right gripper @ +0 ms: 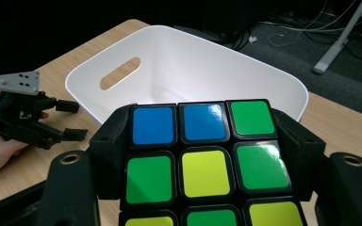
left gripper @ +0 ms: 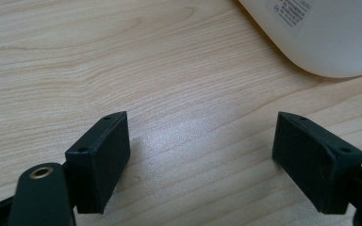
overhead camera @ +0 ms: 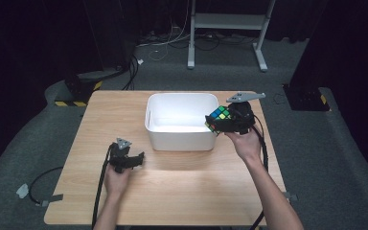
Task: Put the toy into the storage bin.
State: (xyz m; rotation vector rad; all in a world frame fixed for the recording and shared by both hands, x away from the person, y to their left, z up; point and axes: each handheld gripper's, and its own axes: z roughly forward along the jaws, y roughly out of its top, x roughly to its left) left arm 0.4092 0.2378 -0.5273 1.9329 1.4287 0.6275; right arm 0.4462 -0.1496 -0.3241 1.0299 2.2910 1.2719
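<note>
A scrambled puzzle cube with blue, green and yellow stickers hangs at the right rim of the white bin, and my right gripper is shut on it. In the right gripper view the cube sits clamped between both black jaws, with the bin's hollow just beyond. My left gripper rests low over the wooden table in front of the bin's left corner, jaws wide apart with only bare wood between them.
The bin's rounded corner lies a short way ahead of the left gripper. Cables trail off both grippers toward the table's near edge. Dark floor, a metal stand and loose wires lie beyond the table's far side.
</note>
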